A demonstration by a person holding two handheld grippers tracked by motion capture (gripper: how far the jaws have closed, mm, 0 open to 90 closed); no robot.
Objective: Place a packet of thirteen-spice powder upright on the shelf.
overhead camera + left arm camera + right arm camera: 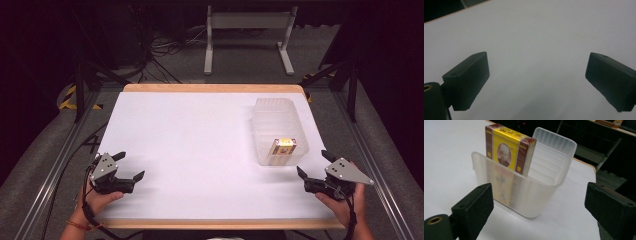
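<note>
A clear plastic bin [276,125] stands on the right half of the white table [200,145]. A yellow and dark red box [284,148] stands upright at the bin's near end. In the right gripper view the box [509,152] rises above the bin's [529,195] near wall. My right gripper [313,167] rests at the table's near right corner, a little short of the bin, open, with nothing between its pads [476,205]. My left gripper [129,166] sits at the near left, open over bare table, its pads [471,75] wide apart.
The table's wooden edge [215,88] runs along the far side. Beyond it stand a white metal frame [247,35] and loose cables [155,50] on the floor. Metal rails [60,155] flank the table on both sides.
</note>
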